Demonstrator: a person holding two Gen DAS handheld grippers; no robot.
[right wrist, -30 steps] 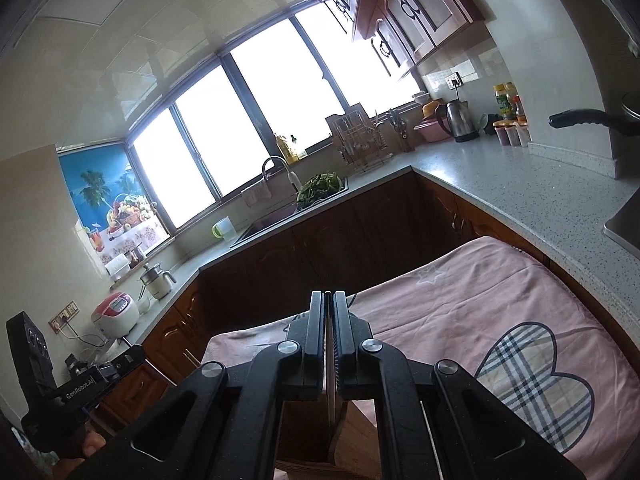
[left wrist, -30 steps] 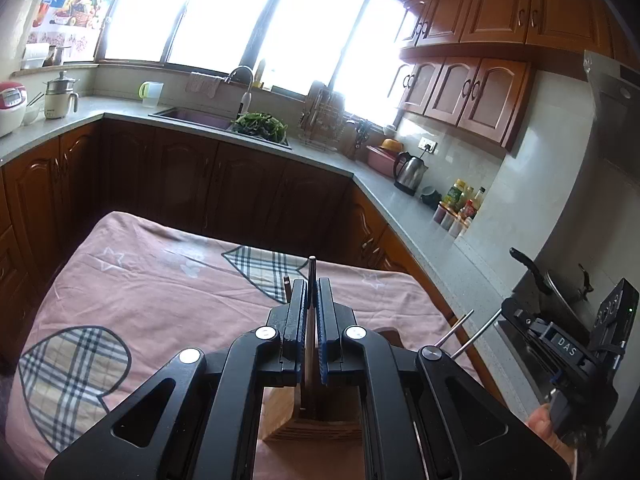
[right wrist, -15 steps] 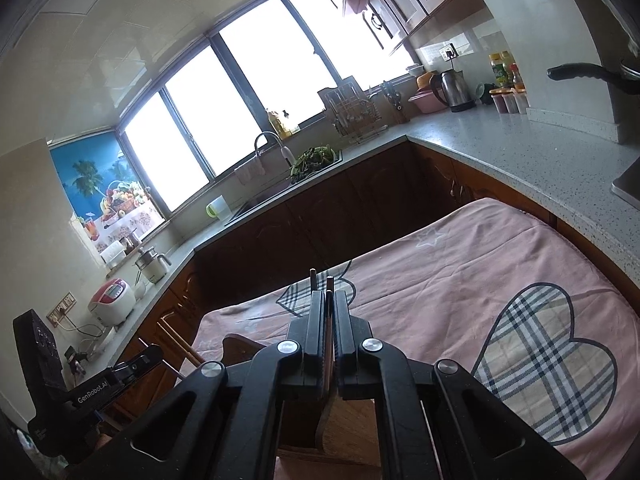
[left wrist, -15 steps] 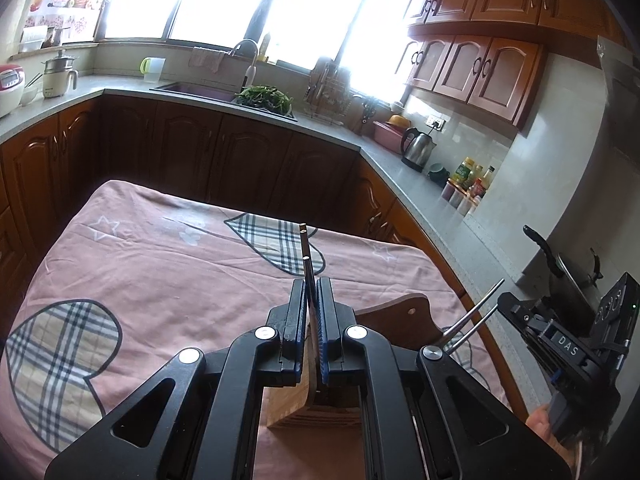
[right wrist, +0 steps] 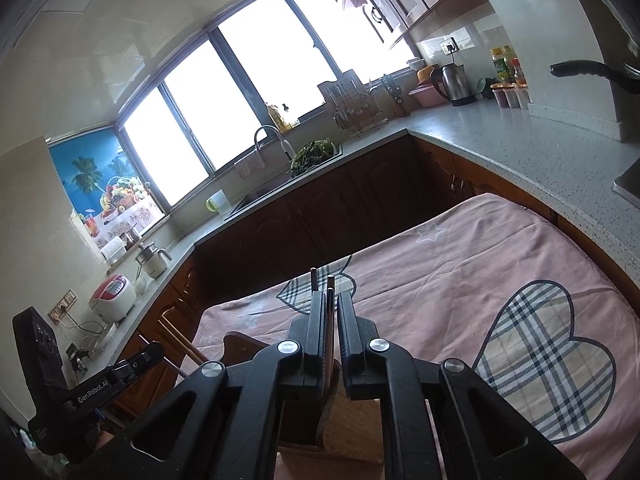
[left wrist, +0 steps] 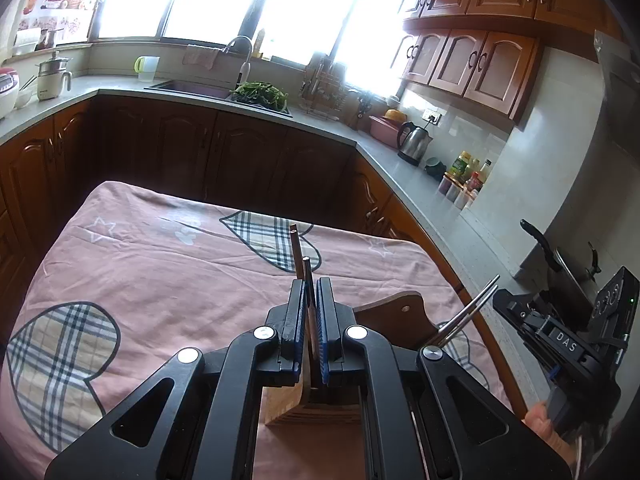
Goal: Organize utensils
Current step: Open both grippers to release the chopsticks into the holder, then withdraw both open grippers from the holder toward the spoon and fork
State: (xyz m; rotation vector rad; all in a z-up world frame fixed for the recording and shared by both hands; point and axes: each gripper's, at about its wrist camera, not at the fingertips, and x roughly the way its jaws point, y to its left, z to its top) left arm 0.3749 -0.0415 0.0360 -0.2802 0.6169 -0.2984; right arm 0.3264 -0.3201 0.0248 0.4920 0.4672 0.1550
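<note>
Pink cloth (left wrist: 160, 280) with plaid hearts and white stars covered a table in a kitchen of dark wood cabinets, grey countertop (left wrist: 420, 196) and bright windows.
Over a wooden utensil holder (left wrist: 312, 404) on the cloth, the left gripper (left wrist: 311, 312) was clamped on a pair of brown chopsticks (left wrist: 298, 252), their long axes near upright and tips pointing up and away. The right gripper (right wrist: 331, 320) had its jaws just easing open, with thin chopsticks (right wrist: 330, 300) between them, likewise near upright over the holder (right wrist: 352, 412). In the left view the right gripper body read "DAS" and metal sticks (left wrist: 472, 308) slanted up; in the right view the left one read "GenRobot.AI".
</note>
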